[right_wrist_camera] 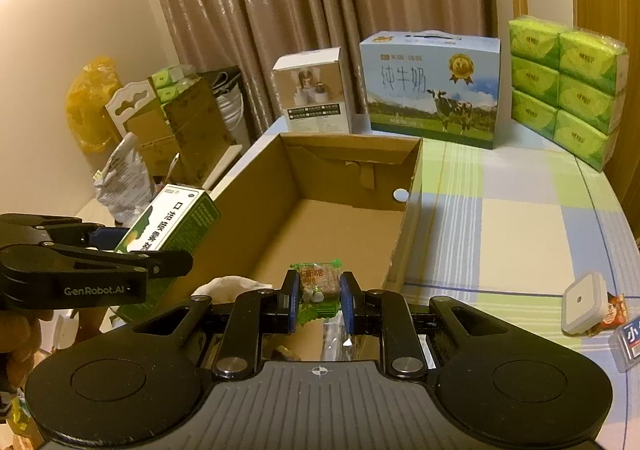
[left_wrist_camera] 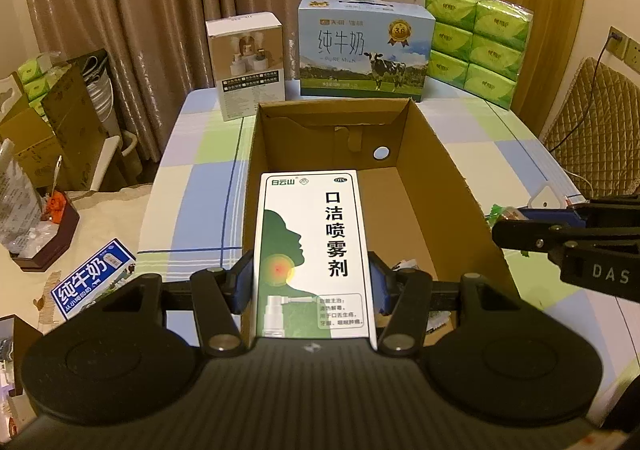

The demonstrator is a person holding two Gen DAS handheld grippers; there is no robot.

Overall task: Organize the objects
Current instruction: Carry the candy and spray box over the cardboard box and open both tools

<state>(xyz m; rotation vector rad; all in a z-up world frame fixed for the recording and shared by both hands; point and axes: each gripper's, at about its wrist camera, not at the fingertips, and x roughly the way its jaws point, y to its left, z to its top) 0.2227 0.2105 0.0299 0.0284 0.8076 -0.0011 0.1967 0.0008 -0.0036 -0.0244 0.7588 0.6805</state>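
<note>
Milk carton (left_wrist_camera: 366,50), tissue packs (left_wrist_camera: 478,44), curtain (left_wrist_camera: 160,10) behind.

occluded: cardboard box (left_wrist_camera: 440,186) near floor, behind spray carton (left_wrist_camera: 312,250) | cropped: none

White spray box (left_wrist_camera: 314,250) was clamped between left gripper (left_wrist_camera: 312,282) pads, held above open cardboard box (left_wrist_camera: 436,186); right gripper (left_wrist_camera: 516,236) was seen alongside.
</note>
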